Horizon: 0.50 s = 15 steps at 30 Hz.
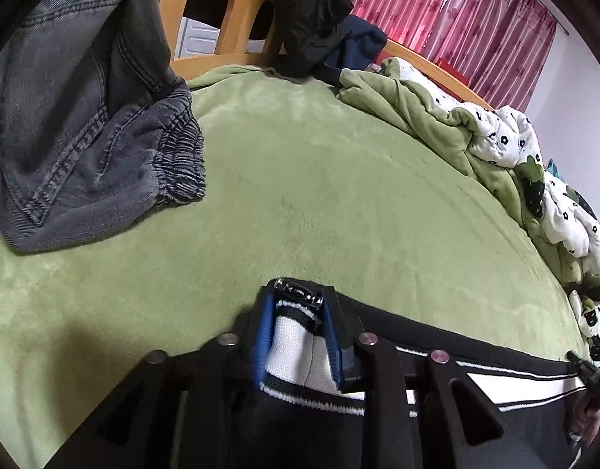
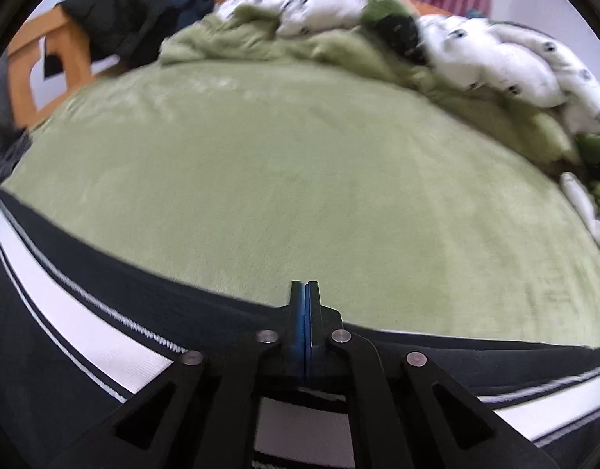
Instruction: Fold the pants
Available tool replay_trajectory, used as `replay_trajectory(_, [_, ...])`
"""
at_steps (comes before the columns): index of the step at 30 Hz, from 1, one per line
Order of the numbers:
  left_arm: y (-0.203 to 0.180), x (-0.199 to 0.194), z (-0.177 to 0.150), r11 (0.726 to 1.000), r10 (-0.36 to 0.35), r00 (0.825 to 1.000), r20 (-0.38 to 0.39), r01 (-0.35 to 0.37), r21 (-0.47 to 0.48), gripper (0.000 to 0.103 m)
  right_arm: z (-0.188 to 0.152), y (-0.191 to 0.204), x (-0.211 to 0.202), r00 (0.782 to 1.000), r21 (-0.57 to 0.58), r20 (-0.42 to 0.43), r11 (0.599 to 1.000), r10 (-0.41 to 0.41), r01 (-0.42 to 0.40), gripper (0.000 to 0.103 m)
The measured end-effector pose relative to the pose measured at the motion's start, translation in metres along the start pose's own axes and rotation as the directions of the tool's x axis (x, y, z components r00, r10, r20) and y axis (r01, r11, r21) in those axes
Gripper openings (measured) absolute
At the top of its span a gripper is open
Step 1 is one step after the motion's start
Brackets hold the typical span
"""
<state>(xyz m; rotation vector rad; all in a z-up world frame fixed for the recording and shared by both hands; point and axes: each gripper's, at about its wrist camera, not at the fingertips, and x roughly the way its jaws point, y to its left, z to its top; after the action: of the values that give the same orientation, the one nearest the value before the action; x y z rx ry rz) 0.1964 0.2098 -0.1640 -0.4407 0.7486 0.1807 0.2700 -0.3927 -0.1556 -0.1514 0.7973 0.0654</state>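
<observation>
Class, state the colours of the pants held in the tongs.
The pants are black with a white side stripe, clearest in the right wrist view.

The quilt (image 2: 495, 58) is motion-blurred; the pants (image 2: 85, 332) run off-frame.

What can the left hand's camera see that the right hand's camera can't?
Only the left wrist view shows the grey jeans lying on the bed, and the left gripper shut on a bunched white-and-black part of the black pants.

Only the right wrist view shows the right gripper shut on the pants' edge.

Both show the green blanket, the flowery quilt, the wooden bed frame and the pink curtain.
</observation>
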Motion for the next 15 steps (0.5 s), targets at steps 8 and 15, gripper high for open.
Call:
replay_trajectory(8, [-0.029, -0.039, -0.015, 0.989, -0.046, 0.997, 0.056, 0.037, 0.143, 0.055, -0.022, -0.046, -0.021, 0.992, 0.068, -0.078, 0.992, -0.098, 0.104, 0.044])
replay_trajectory(15, [-0.038, -0.033, -0.028, 0.993, -0.074, 0.996, -0.044, 0.078, 0.087, 0.055, -0.022, -0.064, 0.006, 0.991, 0.229, -0.11, 0.968, -0.081, 0.104, 0.044])
